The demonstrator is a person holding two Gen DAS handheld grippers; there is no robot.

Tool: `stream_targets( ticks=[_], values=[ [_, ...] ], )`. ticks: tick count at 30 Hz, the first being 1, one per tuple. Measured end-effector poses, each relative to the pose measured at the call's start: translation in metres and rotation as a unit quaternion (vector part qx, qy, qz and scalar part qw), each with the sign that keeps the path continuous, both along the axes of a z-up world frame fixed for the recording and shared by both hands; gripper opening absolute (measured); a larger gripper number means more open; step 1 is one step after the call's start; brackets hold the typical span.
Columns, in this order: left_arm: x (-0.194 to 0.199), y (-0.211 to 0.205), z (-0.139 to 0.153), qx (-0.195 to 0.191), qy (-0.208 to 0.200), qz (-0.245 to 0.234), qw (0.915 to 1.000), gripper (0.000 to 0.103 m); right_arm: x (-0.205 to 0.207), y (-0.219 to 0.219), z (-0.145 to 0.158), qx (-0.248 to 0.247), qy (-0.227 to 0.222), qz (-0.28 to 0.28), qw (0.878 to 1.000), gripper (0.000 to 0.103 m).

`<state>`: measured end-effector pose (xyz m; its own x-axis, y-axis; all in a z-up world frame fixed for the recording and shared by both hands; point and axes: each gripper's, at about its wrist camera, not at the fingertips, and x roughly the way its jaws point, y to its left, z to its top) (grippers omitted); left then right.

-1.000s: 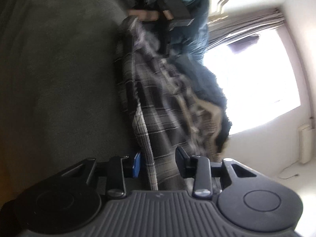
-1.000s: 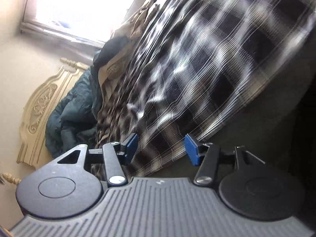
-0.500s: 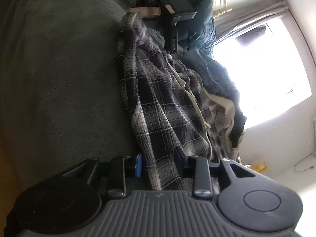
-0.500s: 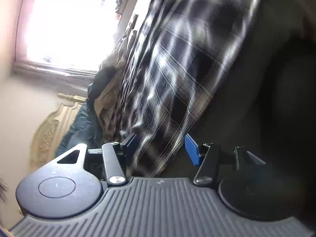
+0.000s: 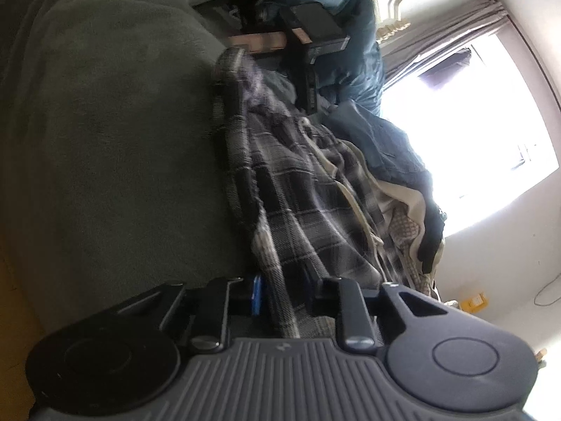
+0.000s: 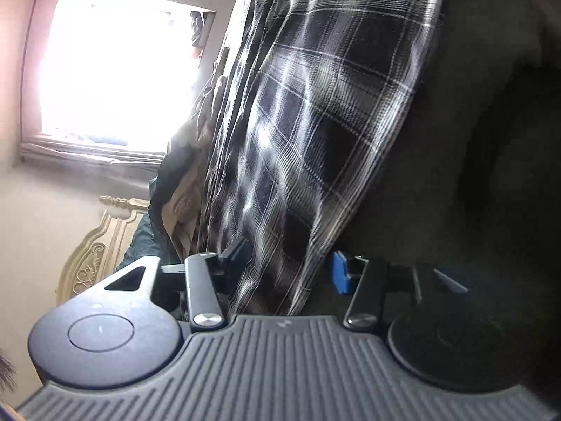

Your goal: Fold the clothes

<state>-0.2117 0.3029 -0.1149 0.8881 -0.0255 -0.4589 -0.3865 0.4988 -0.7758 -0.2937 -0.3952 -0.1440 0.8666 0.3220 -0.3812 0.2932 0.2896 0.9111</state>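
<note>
A black, grey and white plaid garment (image 5: 298,210) lies stretched along a grey blanket (image 5: 105,140). My left gripper (image 5: 285,294) is at its near end. Its jaws are closing, and the hemmed edge fills the gap and touches both pads. In the right wrist view the same plaid garment (image 6: 315,122) runs away from my right gripper (image 6: 289,266). Those jaws are also closing with the cloth's edge between them. A thin gap still shows beside the blue pad (image 6: 342,273).
A heap of other clothes, navy (image 5: 385,147) and cream (image 5: 403,203), lies beside the plaid garment toward a bright window (image 5: 473,122). A carved cream headboard (image 6: 94,256) stands by the wall. Black gear (image 5: 315,35) is at the garment's far end.
Both pairs of jaws have narrowed around the plaid cloth. The right gripper rolled and sank toward the garment's edge. The left gripper stayed at its end, and the cloth settled flatter.
</note>
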Motion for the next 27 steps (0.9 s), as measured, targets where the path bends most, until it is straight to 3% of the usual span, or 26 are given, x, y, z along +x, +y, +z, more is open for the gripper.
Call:
stream_targets(
  ticks=[3,5,7,16,21,27],
  values=[
    [0.001,0.003,-0.003,0.002,0.0,0.001,1.0,0.015,-0.001,-0.002,-0.001,-0.004,-0.003,-0.006,1.0,0.028],
    [0.001,0.002,0.0,0.013,0.001,0.001,0.9999,0.01,-0.004,-0.004,0.001,-0.014,-0.011,-0.012,1.0,0.012],
    [0.0,0.0,0.005,0.029,-0.001,0.001,0.9996,0.008,-0.006,-0.006,0.005,-0.023,-0.022,-0.017,0.999,0.007],
    [0.003,-0.005,0.029,0.071,-0.029,-0.008,0.997,0.005,0.009,-0.011,0.039,-0.08,-0.066,-0.032,0.994,0.002],
    [0.018,-0.012,0.048,0.109,-0.042,-0.012,0.9931,0.005,0.039,-0.01,0.055,-0.089,-0.085,-0.036,0.992,0.002],
    [0.04,-0.02,0.069,0.132,-0.068,-0.018,0.9888,0.005,0.072,-0.005,0.079,-0.14,-0.11,-0.035,0.983,0.002]
  ],
)
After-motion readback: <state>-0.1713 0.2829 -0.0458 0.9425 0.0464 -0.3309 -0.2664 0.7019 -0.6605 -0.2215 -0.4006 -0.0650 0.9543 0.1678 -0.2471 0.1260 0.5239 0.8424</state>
